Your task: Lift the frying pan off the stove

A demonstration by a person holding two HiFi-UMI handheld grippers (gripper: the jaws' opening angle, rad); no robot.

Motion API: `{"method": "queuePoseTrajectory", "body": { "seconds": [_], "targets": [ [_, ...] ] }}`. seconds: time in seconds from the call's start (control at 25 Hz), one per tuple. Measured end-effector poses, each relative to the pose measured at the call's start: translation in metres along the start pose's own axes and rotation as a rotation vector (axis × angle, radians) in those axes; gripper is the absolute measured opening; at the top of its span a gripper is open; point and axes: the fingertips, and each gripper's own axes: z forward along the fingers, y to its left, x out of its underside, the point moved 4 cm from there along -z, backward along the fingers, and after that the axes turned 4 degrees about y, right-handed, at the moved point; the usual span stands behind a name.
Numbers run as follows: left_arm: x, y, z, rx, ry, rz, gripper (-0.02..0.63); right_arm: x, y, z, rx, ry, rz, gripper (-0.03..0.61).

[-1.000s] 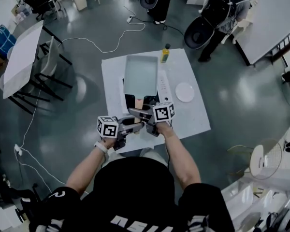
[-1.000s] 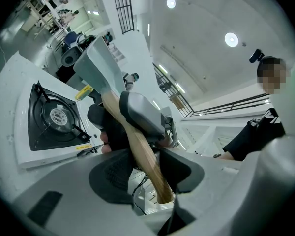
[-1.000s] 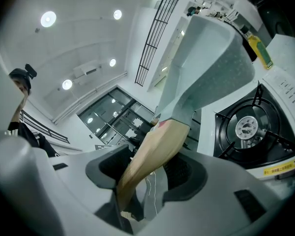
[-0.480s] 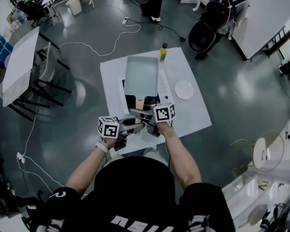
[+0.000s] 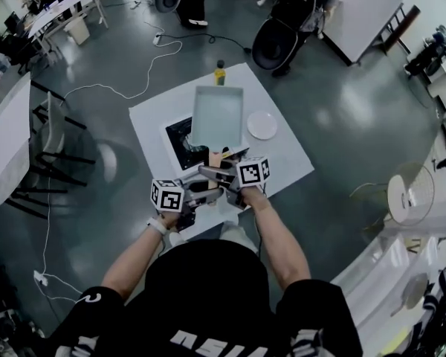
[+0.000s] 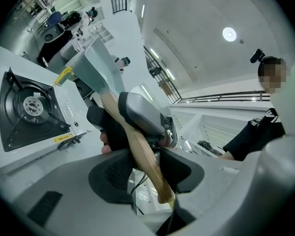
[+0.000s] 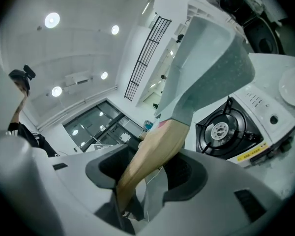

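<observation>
While both forearms reach forward with the wrists close together, the person holds the left gripper (image 5: pixel 201 192) and the right gripper (image 5: pixel 227 175) roughly level over the near edge of the white worktop (image 5: pixel 279 158). Both pairs of jaws pinch the wooden handle (image 5: pixel 216 158) of the frying pan (image 5: pixel 217 114). The right gripper's jaws clamp it farther along, toward the pan. The left gripper's jaws clamp it close to its near end, just behind the right gripper.

The pale rectangular pan hangs in the air, clear of the stove (image 5: pixel 182 143), whose black burner shows to the pan's left in the head view and below the pan in both gripper views. Its far end seems tipped up a little, though the wide-angle lens makes that hard to judge.

A white plate (image 5: pixel 262 125) lies on the worktop right of the pan, and a bottle (image 5: pixel 220 73) stands at the far edge.
</observation>
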Motion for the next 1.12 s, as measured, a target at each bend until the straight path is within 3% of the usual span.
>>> {"method": "queuePoseTrajectory", "body": {
  "seconds": [0.52, 1.12],
  "targets": [
    [0.014, -0.015, 0.063, 0.145, 0.189, 0.020, 0.170, 0.016, -0.009, -0.081, 0.137, -0.186, 0.045, 0.213],
    [0.028, -0.030, 0.103, 0.232, 0.316, 0.046, 0.170, 0.032, -0.007, -0.135, 0.225, -0.313, 0.064, 0.215]
  ]
}}
